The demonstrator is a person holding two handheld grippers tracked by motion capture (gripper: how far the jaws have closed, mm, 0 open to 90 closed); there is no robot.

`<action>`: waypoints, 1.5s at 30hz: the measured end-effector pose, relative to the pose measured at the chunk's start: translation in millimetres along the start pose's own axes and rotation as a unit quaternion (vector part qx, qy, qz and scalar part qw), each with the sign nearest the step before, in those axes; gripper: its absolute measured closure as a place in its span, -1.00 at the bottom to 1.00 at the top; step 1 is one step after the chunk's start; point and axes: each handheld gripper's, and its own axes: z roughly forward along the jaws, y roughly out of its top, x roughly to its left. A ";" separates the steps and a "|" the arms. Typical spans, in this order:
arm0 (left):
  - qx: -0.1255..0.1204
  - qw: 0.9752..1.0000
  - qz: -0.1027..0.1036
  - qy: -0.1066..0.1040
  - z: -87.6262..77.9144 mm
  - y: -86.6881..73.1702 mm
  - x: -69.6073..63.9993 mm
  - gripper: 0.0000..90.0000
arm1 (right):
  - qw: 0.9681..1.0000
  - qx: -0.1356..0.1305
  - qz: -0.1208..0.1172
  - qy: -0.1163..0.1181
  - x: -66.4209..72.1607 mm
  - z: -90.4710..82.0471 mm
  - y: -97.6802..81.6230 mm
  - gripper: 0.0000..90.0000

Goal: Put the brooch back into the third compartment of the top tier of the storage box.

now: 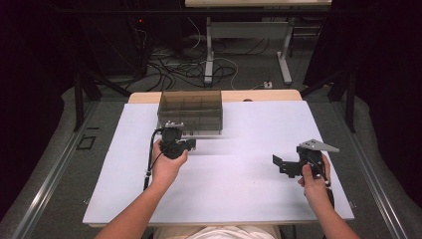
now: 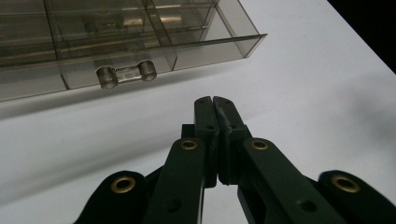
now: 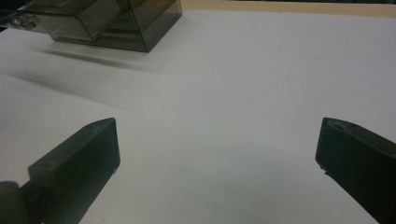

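Two grippers work over one white table [image 1: 239, 194], one in each of our hands. We hold the left gripper [image 1: 191, 144] at the centre left of the high view, just in front of one smoky clear organizer box [image 1: 190, 109] that stands at the upper middle of the frame, near the table's far edge. Our left hand [image 1: 167, 164] wraps the gripper body from below, the forearm coming in from the bottom edge, and the tool points toward the right of the frame, close to the box's front. In the left gripper view its two black jaws are pressed together tip to tip with nothing between them, hanging above the bare table. One clear drawer handle [image 2: 126, 77] shows at the upper left of that view, on a drawer front that sticks out a little from the box (the handle is apart from the jaw tips, not touched).

We hold the right gripper [image 1: 278, 164] at the lower right of the high view, well apart from the box, our right hand [image 1: 314, 177] gripping it from behind with the jaws pointing toward the left of the frame. In the right gripper view its two jaws stand wide apart at the lower corners, with bare table between them and the box at the upper left.
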 end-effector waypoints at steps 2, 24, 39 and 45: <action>-0.001 1.000 0.002 -0.002 -1.3 2.4 -1.1 1.00 | 1.000 0.000 -0.002 0.000 -0.2 0.1 0.0 -1.00; -0.016 1.000 -0.005 0.008 -10.5 34.3 -3.7 1.00 | 1.000 0.003 0.000 0.004 -0.9 -0.6 -0.4 -1.00; -0.030 0.999 -0.019 0.014 -5.9 51.6 -2.8 1.00 | 1.000 0.003 0.006 0.006 -0.4 0.0 -1.0 -1.00; -0.034 0.999 -0.031 0.009 -3.5 57.8 -1.4 1.00 | 1.000 0.004 0.003 0.006 -1.4 -0.3 -1.1 -1.00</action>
